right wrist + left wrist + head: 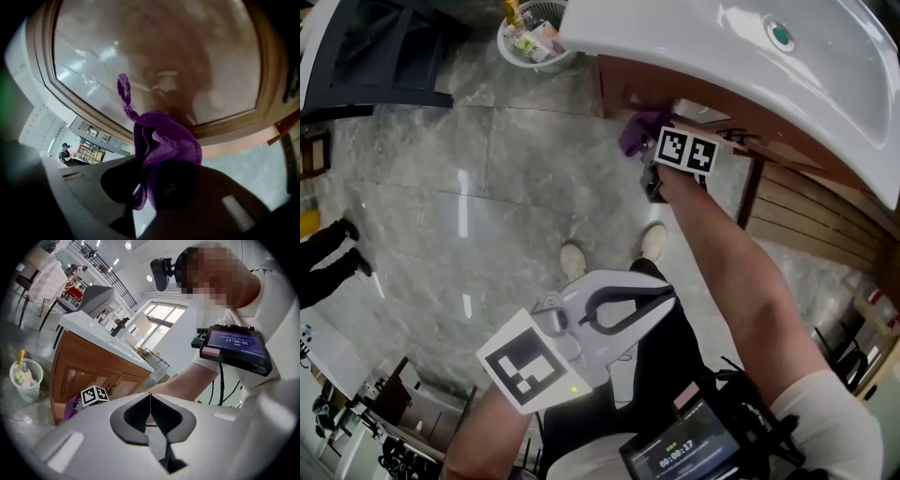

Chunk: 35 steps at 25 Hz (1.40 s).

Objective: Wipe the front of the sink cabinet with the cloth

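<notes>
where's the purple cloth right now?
The purple cloth is pinched between the fingers of the right gripper. It is held up at the front of the wooden sink cabinet, just under the white basin, upper centre in the head view.

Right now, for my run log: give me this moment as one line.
task: cabinet wipe | right hand-held gripper: shut on purple cloth, at cabinet door | left hand-held gripper: shut, empty

Open room: we see open floor (478,178) before the cabinet (623,89).
Overhead: sink (712,56) overhangs it.
Corner: basket (520,54) nearby.
</notes>
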Motion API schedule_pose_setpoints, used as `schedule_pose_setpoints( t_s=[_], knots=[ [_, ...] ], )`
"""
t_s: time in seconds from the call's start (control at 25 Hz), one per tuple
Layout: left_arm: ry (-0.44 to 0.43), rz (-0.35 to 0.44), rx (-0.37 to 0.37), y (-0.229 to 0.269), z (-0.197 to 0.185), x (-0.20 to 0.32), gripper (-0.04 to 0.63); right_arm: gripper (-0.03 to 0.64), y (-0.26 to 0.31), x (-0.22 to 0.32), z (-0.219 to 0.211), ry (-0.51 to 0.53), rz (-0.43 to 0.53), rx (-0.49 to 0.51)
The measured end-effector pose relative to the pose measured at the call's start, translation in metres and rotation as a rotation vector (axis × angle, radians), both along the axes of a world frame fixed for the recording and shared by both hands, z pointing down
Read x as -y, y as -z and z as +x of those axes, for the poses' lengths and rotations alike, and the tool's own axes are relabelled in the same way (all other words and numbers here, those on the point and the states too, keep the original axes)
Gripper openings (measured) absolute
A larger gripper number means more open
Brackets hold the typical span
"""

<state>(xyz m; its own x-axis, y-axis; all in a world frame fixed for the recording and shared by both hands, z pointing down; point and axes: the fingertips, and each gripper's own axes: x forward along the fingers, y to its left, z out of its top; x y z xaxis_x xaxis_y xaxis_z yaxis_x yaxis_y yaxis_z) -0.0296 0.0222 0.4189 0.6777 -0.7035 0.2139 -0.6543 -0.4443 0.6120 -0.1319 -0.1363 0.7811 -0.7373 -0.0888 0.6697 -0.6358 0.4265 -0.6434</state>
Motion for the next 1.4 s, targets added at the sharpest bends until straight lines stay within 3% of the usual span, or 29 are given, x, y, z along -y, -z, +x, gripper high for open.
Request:
schedule_pose_setpoints(
  t_s=[0.52, 0.76, 1.12, 1.4],
  knots=[
    [0.079, 0.006, 0.009, -0.002, -0.046, -0.046, 0.008, 0.072, 0.008, -0.041, -0.091, 0.168, 0.027, 0.033],
    [0.082, 0.012, 0.004, 0.003, -0.056, -0.063, 0.008, 0.074, 0.023, -0.054, -0.100, 0.219, 0.053, 0.063],
    [0.007, 0.019, -0.011, 0.045, -0.053, -0.075, 0.009, 0.072, 0.105, -0.092, -0.043, 0.247, 0.097, 0.108],
    [-0.121, 0.058, 0.026, 0.110, -0.023, -0.073, 0.008, 0.074, 0.216, -0.107, 0.063, 0.176, 0.152, 0.076]
  ],
)
